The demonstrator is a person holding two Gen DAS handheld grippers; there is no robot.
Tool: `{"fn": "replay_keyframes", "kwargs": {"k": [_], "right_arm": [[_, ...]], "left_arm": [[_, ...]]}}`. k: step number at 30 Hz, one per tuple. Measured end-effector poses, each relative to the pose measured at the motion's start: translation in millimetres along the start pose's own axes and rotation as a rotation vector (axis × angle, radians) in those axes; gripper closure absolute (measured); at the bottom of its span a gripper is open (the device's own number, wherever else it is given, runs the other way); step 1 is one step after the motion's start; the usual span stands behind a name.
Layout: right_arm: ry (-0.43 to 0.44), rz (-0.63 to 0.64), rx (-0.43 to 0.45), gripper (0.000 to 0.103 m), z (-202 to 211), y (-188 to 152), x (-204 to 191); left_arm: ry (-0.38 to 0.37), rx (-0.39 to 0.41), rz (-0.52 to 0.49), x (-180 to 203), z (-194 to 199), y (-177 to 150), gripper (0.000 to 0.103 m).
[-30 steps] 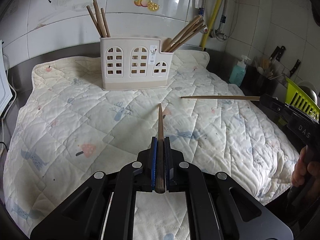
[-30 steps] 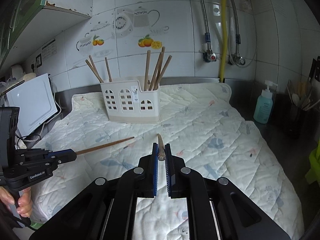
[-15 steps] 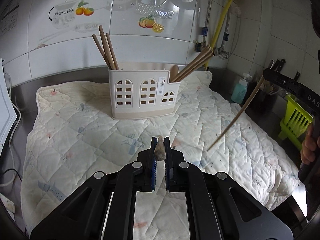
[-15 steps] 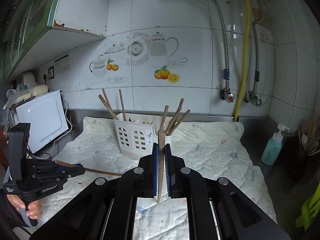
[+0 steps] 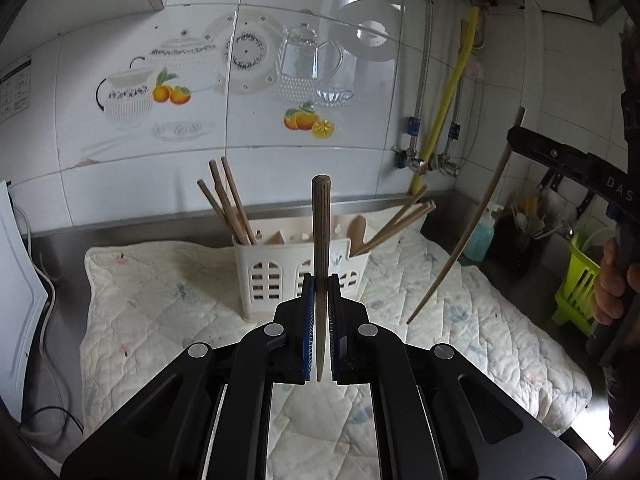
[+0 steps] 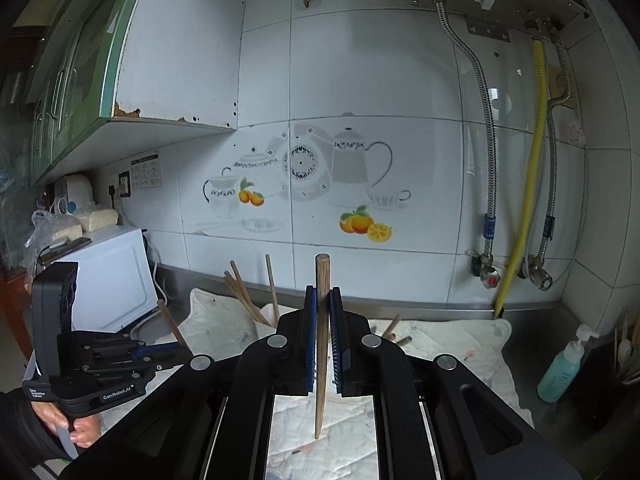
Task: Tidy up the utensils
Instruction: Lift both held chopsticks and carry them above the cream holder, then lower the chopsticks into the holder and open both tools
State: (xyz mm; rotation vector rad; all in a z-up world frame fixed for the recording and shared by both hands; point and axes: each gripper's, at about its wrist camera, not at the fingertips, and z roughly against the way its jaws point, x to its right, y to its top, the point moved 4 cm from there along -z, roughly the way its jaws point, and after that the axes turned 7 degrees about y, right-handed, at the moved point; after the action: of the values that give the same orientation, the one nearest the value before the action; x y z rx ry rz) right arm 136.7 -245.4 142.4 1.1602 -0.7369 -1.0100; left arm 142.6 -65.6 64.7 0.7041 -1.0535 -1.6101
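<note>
Gripping a dark wooden chopstick (image 5: 321, 240) upright between its closed blue pads, the left gripper (image 5: 320, 300) fills the lower centre of its own view, the stick's blunt end pointing up and its thin tip hanging down between the fingers. Behind it, at mid-frame, the cream utensil holder (image 5: 280, 276) stands on a quilted mat (image 5: 160, 300), with three chopsticks (image 5: 228, 204) leaning out at its left end and several more (image 5: 400, 220) slanting out to the right. At the right edge of that view, the right gripper (image 5: 516, 136) is clamped near the top of a lighter chopstick (image 5: 460, 236), which slants down toward the mat without touching it. In the right wrist view the same stick (image 6: 322, 340) stands nearly vertical between shut pads at centre, and the holder is mostly hidden behind the fingers. A soap bottle (image 6: 564, 368) sits at lower right.
</note>
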Motion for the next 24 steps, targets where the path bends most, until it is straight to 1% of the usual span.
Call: {"fn": "replay_keyframes", "kwargs": {"k": [7, 10, 15, 19, 24], "right_arm": [[-0.033, 0.04, 0.047, 0.096, -31.2, 30.0, -1.0], [-0.069, 0.059, 0.072, 0.096, -43.3, 39.0, 2.5], [-0.102, 0.071, 0.084, 0.096, -66.2, 41.4, 9.8], [-0.116, 0.067, 0.081, 0.096, -82.8, 38.3, 16.8], [-0.115, 0.034, 0.049, 0.096, -103.0, 28.7, 27.7]], "left_arm": [[0.029, 0.114, -0.024, -2.5, 4.6, 61.0, 0.098], [0.043, 0.163, -0.019, -7.3, 2.9, 88.1, 0.098], [0.103, 0.218, -0.03, -16.3, -11.7, 119.2, 0.098], [0.123, 0.211, -0.009, -26.3, -31.7, 127.5, 0.098], [0.135, 0.172, 0.012, -35.0, -58.8, 123.5, 0.098]]}}
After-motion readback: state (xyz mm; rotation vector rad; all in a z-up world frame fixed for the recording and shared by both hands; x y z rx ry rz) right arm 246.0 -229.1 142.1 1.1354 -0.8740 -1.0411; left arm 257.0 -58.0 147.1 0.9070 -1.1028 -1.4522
